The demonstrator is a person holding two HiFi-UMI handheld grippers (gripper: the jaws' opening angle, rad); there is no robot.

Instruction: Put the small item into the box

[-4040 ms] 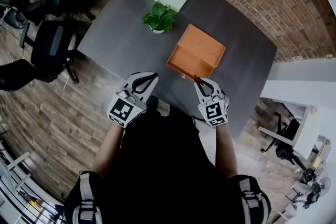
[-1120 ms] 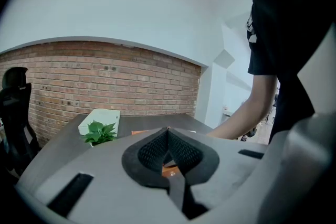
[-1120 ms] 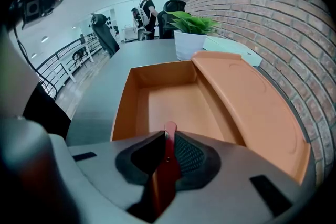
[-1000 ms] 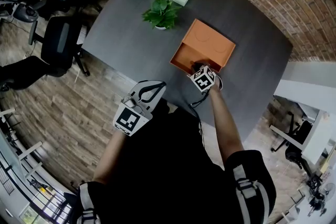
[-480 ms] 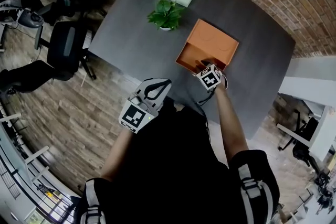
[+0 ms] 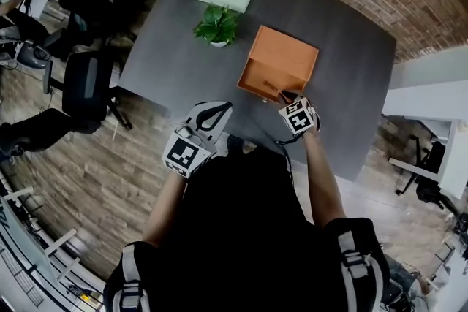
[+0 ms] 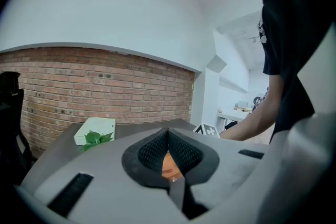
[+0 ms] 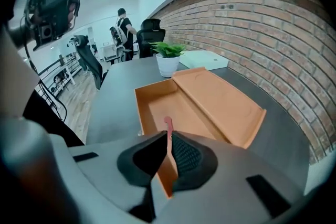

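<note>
Since the frame before, our right gripper (image 6: 287, 100) has drawn back from the orange box (image 6: 260, 75) at centre frame, its jaws just closing to nearly together with nothing between them. The small item (image 8: 168, 123) lies inside the box. Our left gripper (image 6: 216, 110), left of centre, is closed and empty.

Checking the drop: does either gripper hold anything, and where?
The right gripper has just closed its jaws, apparently empty; the red item lies in the box. The left gripper is empty too.

black short-sleeved shirt (image 6: 241, 230)
</note>
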